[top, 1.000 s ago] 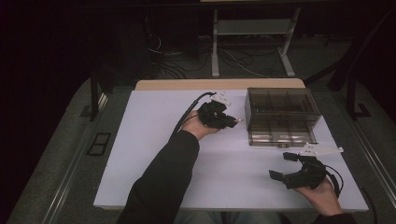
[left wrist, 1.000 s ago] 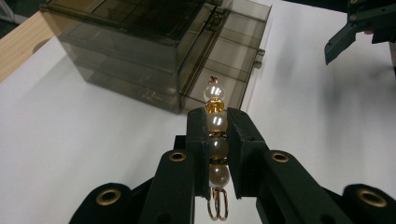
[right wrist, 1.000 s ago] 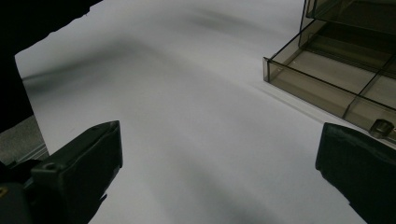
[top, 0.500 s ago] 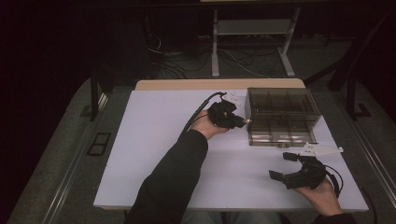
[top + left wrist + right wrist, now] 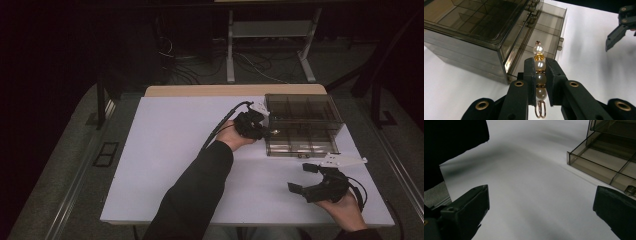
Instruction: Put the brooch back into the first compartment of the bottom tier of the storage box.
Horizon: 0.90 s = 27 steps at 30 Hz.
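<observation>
I have the left gripper [image 5: 539, 75] clamped on a pearl earring [image 5: 539, 72], jaws pressed against the middle beads so the piece stands lengthwise between them and its top pokes out ahead. I judge that grip suits a drop into a narrow space: the free end leads and the pads stay clear of the walls. In the high view the left gripper [image 5: 260, 127] sits at the left edge of the smoky organizer box [image 5: 303, 125], which stands at about two o'clock on the white table [image 5: 170, 150]. The box's lower drawer [image 5: 544, 32] is pulled out, so its open compartments lie straight ahead of the earring, at twelve o'clock from the jaws.

The right gripper [image 5: 306, 179] waits at about five o'clock on the table, jaws wide apart with nothing between them, well clear of the box, probably parked to keep out of the way.

The earring is a short string of glossy cream pearls with an amber-gold bead near the top, thin gold spacers between, a small loop at the far end and a gold hook ring [image 5: 541, 110] hanging at the near end.
</observation>
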Motion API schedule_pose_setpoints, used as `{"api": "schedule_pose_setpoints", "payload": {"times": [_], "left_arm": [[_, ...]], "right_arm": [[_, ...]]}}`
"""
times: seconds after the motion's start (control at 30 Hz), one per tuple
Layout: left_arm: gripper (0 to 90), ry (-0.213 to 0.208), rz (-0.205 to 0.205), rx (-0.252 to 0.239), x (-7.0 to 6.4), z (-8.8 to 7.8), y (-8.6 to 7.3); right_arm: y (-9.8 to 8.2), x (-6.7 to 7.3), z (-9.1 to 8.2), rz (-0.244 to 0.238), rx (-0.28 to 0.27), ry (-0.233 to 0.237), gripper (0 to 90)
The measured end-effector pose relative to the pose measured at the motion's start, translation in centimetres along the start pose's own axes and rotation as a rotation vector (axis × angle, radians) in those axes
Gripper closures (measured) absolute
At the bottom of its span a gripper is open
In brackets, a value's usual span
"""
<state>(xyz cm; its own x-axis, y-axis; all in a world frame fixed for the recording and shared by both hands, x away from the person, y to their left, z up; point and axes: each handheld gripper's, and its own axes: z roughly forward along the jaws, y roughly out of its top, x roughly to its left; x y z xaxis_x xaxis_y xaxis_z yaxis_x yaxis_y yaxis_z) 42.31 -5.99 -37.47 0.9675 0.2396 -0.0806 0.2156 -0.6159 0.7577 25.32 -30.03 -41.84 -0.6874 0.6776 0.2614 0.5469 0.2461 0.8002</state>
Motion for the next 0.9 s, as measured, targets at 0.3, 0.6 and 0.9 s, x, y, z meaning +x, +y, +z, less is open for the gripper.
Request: {"api": "schedule_pose_setpoints", "payload": {"times": [0.3,0.6,0.9], "left_arm": [[79.0,-0.008,-0.025,-0.015,0.2,1.7,-0.1],[79.0,0.0,-0.067,-0.048,0.3,3.1,-0.3],[79.0,0.013,-0.111,-0.078,0.0,5.1,-0.5]], "right_arm": [[0.0,0.0,0.0,-0.001,0.0,0.001,0.1],[0.1,0.1,0.1,-0.002,-0.001,0.004,0.1],[0.1,0.1,0.1,-0.003,0.001,0.009,0.1]]}}
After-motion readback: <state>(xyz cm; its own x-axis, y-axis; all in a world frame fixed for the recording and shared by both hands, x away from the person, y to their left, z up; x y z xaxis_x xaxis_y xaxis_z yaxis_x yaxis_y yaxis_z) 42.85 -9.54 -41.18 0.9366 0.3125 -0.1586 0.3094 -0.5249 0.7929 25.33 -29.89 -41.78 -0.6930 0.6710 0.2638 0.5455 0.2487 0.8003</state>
